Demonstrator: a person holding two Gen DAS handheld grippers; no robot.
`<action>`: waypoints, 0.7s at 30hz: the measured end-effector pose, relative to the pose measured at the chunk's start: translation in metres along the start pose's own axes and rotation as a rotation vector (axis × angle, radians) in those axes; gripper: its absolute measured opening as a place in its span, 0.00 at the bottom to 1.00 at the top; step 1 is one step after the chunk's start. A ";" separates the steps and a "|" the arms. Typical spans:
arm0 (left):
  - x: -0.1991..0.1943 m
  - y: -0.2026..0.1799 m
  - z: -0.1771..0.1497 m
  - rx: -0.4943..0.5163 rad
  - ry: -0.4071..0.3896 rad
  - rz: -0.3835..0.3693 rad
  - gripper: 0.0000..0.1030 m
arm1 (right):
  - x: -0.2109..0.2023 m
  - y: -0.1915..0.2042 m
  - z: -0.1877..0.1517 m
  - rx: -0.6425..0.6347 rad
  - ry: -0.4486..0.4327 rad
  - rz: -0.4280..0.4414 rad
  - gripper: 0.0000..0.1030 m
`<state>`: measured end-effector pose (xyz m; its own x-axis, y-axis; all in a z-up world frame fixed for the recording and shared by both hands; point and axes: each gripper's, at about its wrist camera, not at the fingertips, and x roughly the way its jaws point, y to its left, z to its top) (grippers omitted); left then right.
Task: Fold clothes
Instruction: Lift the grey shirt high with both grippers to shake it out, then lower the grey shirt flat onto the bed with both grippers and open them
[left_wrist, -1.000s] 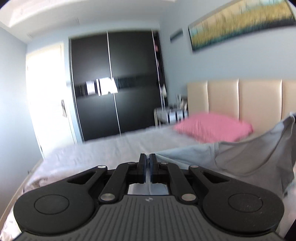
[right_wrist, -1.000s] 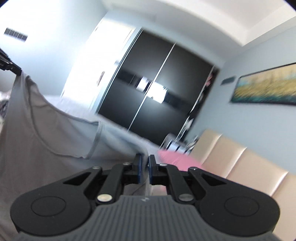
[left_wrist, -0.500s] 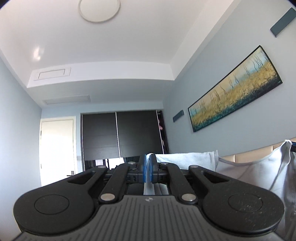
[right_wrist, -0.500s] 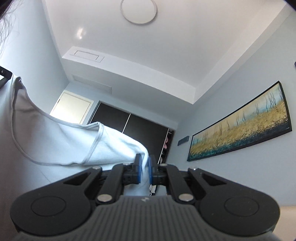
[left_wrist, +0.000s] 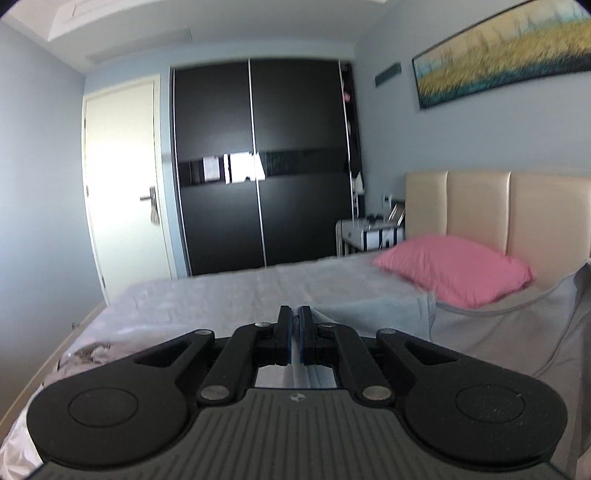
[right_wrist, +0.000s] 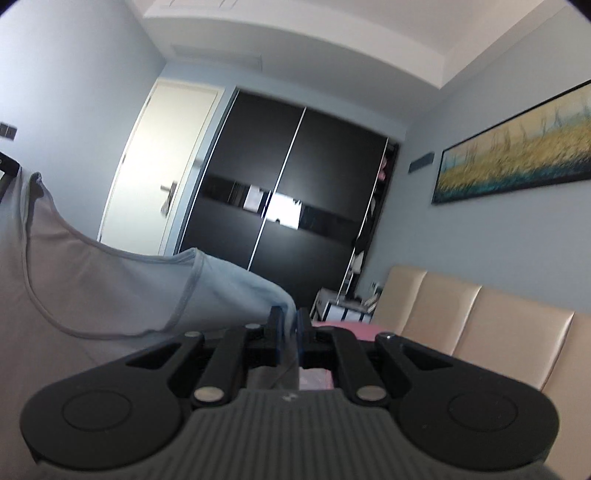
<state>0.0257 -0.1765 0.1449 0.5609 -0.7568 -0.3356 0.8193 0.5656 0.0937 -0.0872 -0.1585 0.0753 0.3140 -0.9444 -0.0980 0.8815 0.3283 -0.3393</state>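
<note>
Half a second ago both wrist views looked up at the ceiling, with the shirt lifted high before the wardrobe; now both have tipped down again, much as a second ago, and the bed fills the lower part of the left view once more. The left claw is clenched on an edge of the grey shirt, a thin fold of cloth showing between its blue pads. The right claw is likewise clenched on the shirt, with cloth pinched between its pads. The shirt hangs stretched between the two claws, so its long axis runs across from one claw to the other, roughly along the bed from the foot side toward the headboard. In the left view it spreads from the claw toward the right, its lower part draping onto the bed just in front of the pink pillow, and its far end rises toward the right edge of the picture. In the right view it runs left from the claw, with a curved seamed edge sagging in the middle and a corner rising to the upper left, where the other claw shows at the picture's edge. The wardrobe stands beyond the bed, the door to its left.
</note>
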 end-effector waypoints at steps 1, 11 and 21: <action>0.022 0.002 -0.010 -0.003 0.042 0.007 0.02 | 0.019 0.007 -0.011 -0.007 0.038 0.005 0.08; 0.190 0.013 -0.066 0.009 0.274 0.059 0.02 | 0.209 0.053 -0.083 -0.022 0.300 -0.005 0.08; 0.311 0.006 -0.144 0.053 0.473 0.081 0.02 | 0.351 0.097 -0.190 -0.029 0.567 0.038 0.08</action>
<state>0.1873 -0.3611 -0.0941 0.5178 -0.4718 -0.7136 0.7868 0.5902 0.1806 0.0417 -0.4618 -0.1701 0.1000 -0.7973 -0.5953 0.8608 0.3694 -0.3501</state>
